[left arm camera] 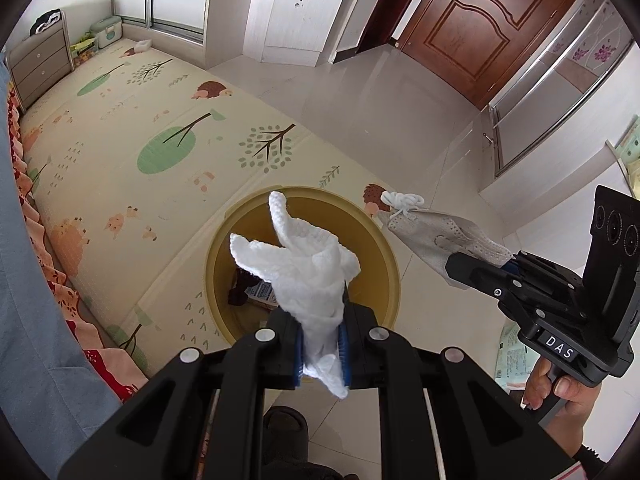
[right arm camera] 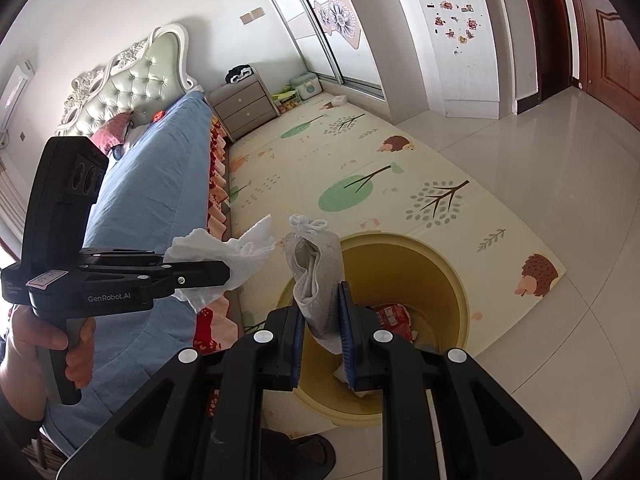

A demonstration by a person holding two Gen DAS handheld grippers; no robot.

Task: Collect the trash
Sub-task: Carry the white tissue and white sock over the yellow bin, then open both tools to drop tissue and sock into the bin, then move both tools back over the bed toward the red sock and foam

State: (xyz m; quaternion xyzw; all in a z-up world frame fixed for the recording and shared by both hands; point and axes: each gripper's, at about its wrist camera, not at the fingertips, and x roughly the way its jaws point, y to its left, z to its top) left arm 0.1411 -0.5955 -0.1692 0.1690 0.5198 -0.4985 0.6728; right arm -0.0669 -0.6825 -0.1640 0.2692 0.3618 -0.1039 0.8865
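L gripper (left arm camera: 322,344) is clamped on a crumpled white tissue (left arm camera: 304,268); blue pads (left arm camera: 343,354) press it from both sides, most of the wad sticking out past the fingertips and a small tail hanging back behind the pads. Directly beyond and below the fingertips sits a round yellow trash bin (left arm camera: 390,256), open top, w/ a dark scrap and a printed wrapper (left arm camera: 262,294) on its bottom.

R gripper (right arm camera: 322,334) is closed on a used grey-white face mask (right arm camera: 316,276), folded, w/ its knotted white ear loops (right arm camera: 308,222) at the far end, past the fingertips. Same bin (right arm camera: 452,276) lies just beyond and below these fingers too; red packaging (right arm camera: 394,316) shows inside it, right of the right-side finger.

In the L view the mask (left arm camera: 444,236) is to the right of the tissue, near the bin rim. In the R view the tissue (right arm camera: 228,256) is left of the mask, apart from it.

Bin stands at the edge of a tree-and-hedgehog play mat (left arm camera: 160,128), partly on tile floor (left arm camera: 380,112). Blue bedspread (right arm camera: 160,184) left of the fingers in the R view.
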